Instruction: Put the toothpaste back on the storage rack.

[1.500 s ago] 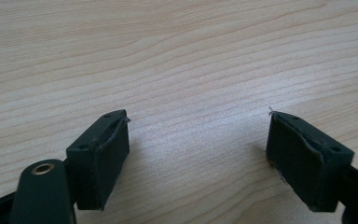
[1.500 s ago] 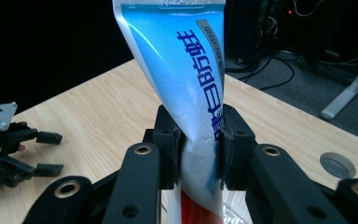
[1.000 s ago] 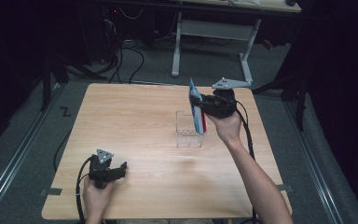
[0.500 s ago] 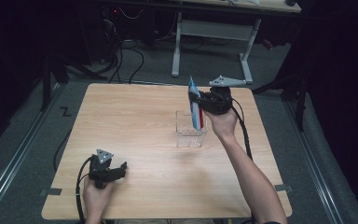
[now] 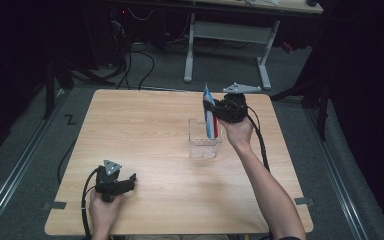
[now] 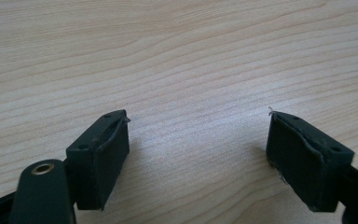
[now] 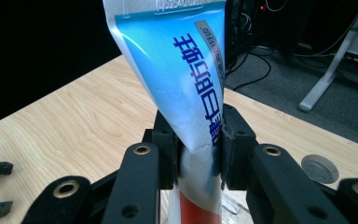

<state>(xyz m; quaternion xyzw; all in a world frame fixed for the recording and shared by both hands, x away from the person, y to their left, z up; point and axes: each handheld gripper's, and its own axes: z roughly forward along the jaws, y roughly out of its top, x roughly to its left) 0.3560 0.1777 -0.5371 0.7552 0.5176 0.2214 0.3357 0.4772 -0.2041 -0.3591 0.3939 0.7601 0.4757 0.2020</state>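
Toothpaste tube going into (or hanging over) the clear box, one gripper doing all the work

The right gripper (image 5: 211, 111) is pinching a blue-and-white toothpaste tube (image 7: 186, 84) across its middle, held upright with the red lower end just inside or above the clear plastic container (image 5: 205, 145) mid-table; hard to tell if it touches bottom. The tube looks light but soft and glossy, so it probably squishes and could slide; gripping nearer the flat crimped end seems safer. The left gripper (image 6: 198, 154) sits near the table's (image 5: 145, 125) front-left corner, jaws spread wide, holding nothing.
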